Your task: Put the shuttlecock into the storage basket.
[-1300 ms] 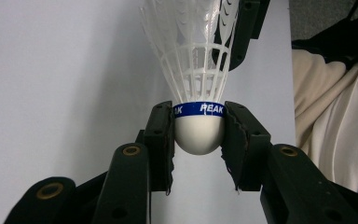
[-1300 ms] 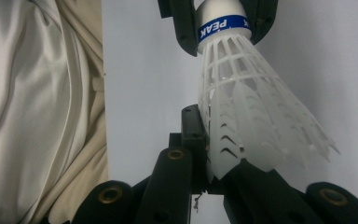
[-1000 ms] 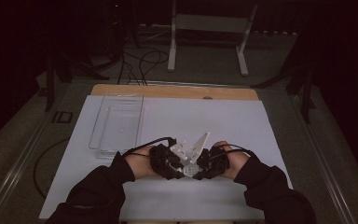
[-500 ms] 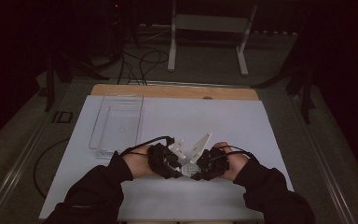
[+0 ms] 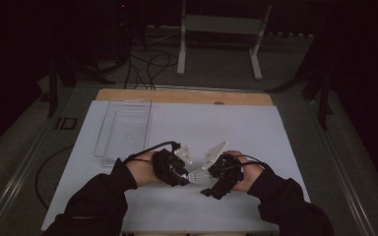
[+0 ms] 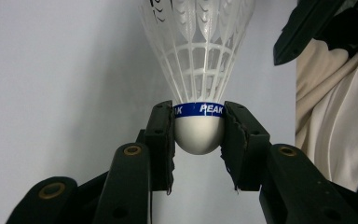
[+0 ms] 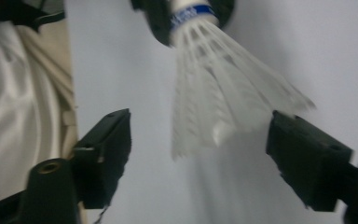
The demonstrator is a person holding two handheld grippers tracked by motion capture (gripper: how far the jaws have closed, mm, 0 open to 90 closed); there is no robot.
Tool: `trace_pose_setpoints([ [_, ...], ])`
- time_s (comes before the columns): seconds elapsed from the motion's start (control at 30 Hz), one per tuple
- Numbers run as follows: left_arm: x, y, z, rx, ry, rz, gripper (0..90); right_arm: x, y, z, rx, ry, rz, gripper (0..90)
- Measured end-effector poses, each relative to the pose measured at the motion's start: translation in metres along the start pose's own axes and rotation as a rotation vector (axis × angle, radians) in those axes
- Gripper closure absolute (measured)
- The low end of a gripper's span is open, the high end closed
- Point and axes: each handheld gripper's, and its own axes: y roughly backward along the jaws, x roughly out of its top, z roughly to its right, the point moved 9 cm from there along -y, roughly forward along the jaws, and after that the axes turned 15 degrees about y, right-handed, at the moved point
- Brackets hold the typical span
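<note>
Shuttlecock (image 6: 199,93) cork sits pinched between the left gripper (image 6: 198,135) fingers, its skirt reaching between the right gripper (image 7: 198,158) fingers, spread wide, which could crush the plastic feathers if squeezed.

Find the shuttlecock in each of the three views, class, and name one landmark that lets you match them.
High view: the shuttlecock lies low centre, between the two hands, small and faint.
Left gripper view: centre, its white cork base clamped between the left gripper fingers, skirt pointing up.
Right gripper view: top centre, skirt spreading down between the right gripper open fingers.
Shared landmark: the blue band around the cork, also seen in the right gripper view.
</note>
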Motion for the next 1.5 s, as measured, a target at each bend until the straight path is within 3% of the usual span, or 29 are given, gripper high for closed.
trace_pose_setpoints([
  [0.2, -0.004, 0.007, -0.005, 0.017, 0.009, 0.001, 65.7, -0.009, -0.001, 0.003, -0.026, -0.019, 0.0, 9.5],
  [0.37, -0.006, 0.011, -0.007, 0.021, 0.026, 0.006, 65.6, -0.02, -0.002, 0.007, -0.06, -0.01, -0.021, 9.2],
  [0.7, -0.013, 0.023, -0.015, 0.031, 0.051, 0.016, 65.7, -0.042, -0.011, 0.008, -0.079, -0.072, 0.033, 9.1],
  [0.93, -0.023, 0.034, -0.024, 0.048, 0.08, 0.017, 65.6, -0.06, -0.014, 0.01, -0.138, -0.098, 0.092, 9.2],
  [1.27, -0.033, 0.06, -0.043, 0.085, 0.14, 0.042, 65.6, -0.083, -0.022, 0.006, -0.134, -0.131, 0.101, 9.1],
  [1.5, -0.041, 0.08, -0.056, 0.108, 0.184, 0.064, 65.6, -0.087, -0.024, 0.003, -0.115, -0.133, 0.11, 9.2],
])
